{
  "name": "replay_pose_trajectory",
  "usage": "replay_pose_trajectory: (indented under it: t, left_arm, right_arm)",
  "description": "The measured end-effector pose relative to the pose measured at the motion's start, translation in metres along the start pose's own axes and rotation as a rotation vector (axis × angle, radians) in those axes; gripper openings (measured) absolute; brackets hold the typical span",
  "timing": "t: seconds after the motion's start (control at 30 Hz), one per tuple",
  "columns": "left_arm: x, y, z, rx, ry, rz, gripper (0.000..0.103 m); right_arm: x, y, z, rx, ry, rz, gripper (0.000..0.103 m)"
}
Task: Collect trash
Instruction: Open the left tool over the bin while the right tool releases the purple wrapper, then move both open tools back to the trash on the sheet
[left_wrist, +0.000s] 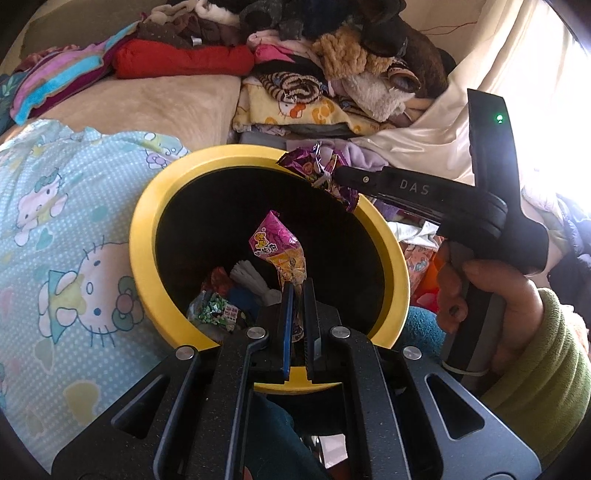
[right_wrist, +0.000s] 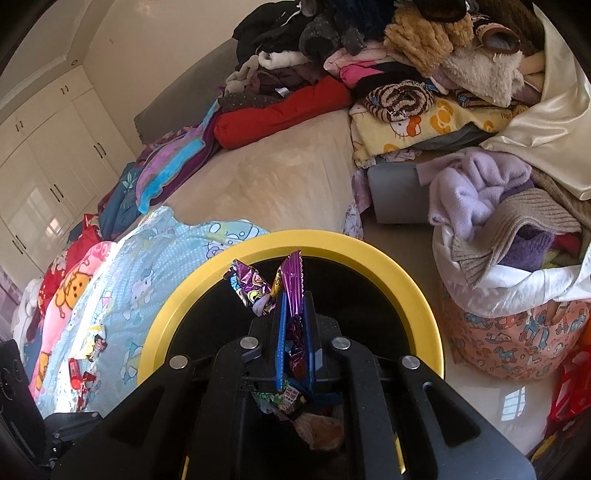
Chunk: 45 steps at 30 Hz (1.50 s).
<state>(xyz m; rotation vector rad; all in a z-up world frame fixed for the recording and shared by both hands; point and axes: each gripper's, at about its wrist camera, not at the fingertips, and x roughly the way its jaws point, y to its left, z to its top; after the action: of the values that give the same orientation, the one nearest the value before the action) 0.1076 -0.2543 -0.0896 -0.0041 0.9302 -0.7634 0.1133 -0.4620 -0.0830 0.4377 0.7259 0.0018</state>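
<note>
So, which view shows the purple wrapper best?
The right wrist view: the purple wrapper fills the middle, pinched in the right hand-held gripper over the bin. The left wrist view shows it smaller, from the side.

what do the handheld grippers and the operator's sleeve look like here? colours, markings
Both grippers are matte black linkage frames with silver pivot pins and blue pads on the fingers. Seen from the left wrist, the right gripper has "DAS" lettering along its body, an upright black bar with a lit green LED, and a grey handle. The hand on it wears a green fleece sleeve.
</note>
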Motion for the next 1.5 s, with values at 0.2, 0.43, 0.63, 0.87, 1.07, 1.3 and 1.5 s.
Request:
replay_pose_trajectory:
  t: [0.2, 0.43, 0.63, 0.87, 1.07, 1.3, 1.5]
  left_arm:
    - [0.013, 0.004, 0.005, -0.017, 0.016, -0.008, 0.002]
    - [0.018, 0.008, 0.009, -0.027, 0.010, 0.001, 0.010]
    - [0.005, 0.007, 0.010, -0.020, -0.024, 0.034, 0.061]
    - [-0.014, 0.004, 0.010, -0.010, -0.079, 0.078, 0.092]
    - [-0.034, 0.005, 0.008, -0.003, -0.133, 0.141, 0.092]
    - [-0.056, 0.011, 0.006, -0.012, -0.184, 0.199, 0.092]
    - [-0.074, 0.020, 0.005, -0.034, -0.230, 0.221, 0.092]
  right_arm:
    - [0.002, -0.002, -0.001, 0.010, 0.003, 0.001, 0.010]
    - [0.001, -0.005, -0.001, 0.028, -0.001, 0.000, 0.025]
    - [-0.002, -0.006, 0.001, 0.046, -0.018, 0.004, 0.042]
    - [-0.010, 0.001, 0.003, 0.022, -0.048, 0.002, 0.060]
    - [-0.014, 0.010, 0.005, 0.001, -0.062, -0.005, 0.074]
    - [-0.021, 0.020, 0.007, -0.025, -0.080, -0.012, 0.081]
    - [-0.027, 0.036, 0.007, -0.064, -0.098, -0.007, 0.084]
